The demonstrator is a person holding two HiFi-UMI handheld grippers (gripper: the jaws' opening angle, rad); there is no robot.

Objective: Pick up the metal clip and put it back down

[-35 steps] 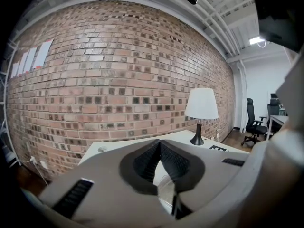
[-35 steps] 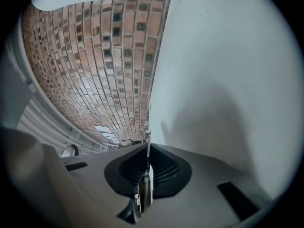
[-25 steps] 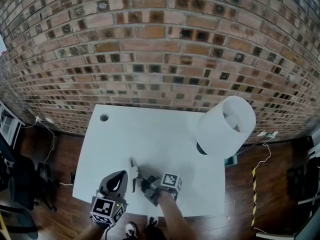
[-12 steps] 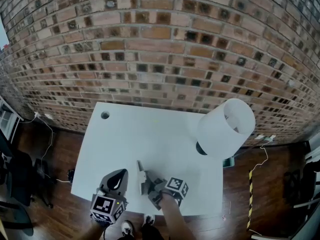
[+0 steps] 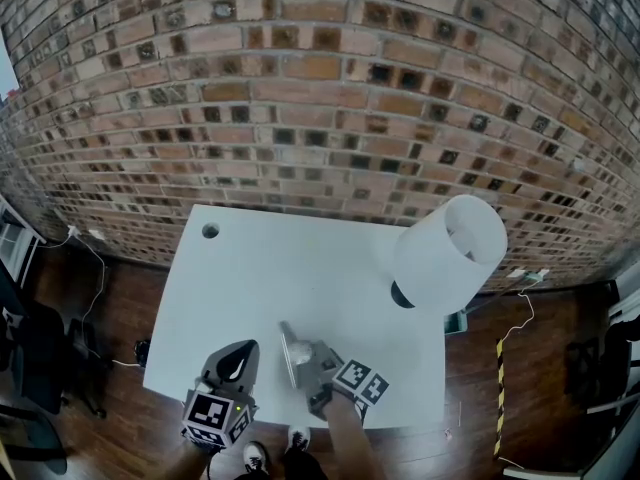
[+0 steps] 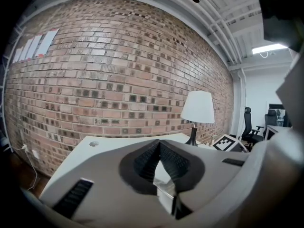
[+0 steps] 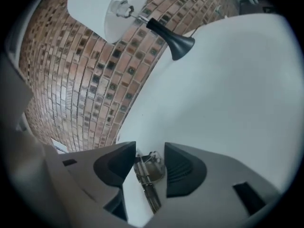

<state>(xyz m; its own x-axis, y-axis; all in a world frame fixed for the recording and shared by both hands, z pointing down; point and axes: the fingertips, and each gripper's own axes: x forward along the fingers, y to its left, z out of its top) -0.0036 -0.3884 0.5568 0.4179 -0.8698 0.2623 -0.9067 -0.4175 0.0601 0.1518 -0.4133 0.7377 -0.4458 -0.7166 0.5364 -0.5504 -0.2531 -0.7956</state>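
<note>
The metal clip [image 5: 292, 341] lies on the white table [image 5: 300, 268] near its front edge. In the right gripper view the clip [image 7: 150, 167] sits between the two dark pads, its wire handles pointing back toward the camera. My right gripper [image 5: 302, 355] [image 7: 149, 150] is opening, and its pads stand off the clip's sides. My left gripper [image 5: 238, 358] hovers just left of it near the table's front edge. Its pads meet at the tips in the left gripper view [image 6: 159, 144], with nothing between them.
A table lamp with a white shade [image 5: 450, 253] and a black base stands at the table's right side, also in view as the lamp [image 7: 114, 4] and the lamp [image 6: 197, 108]. A cable hole [image 5: 210, 231] is at the table's far left corner. A brick wall runs behind.
The right gripper has shifted a little to the right and its jaws have spread. The clip, earlier pinched and standing up, now rests on the table between them.
</note>
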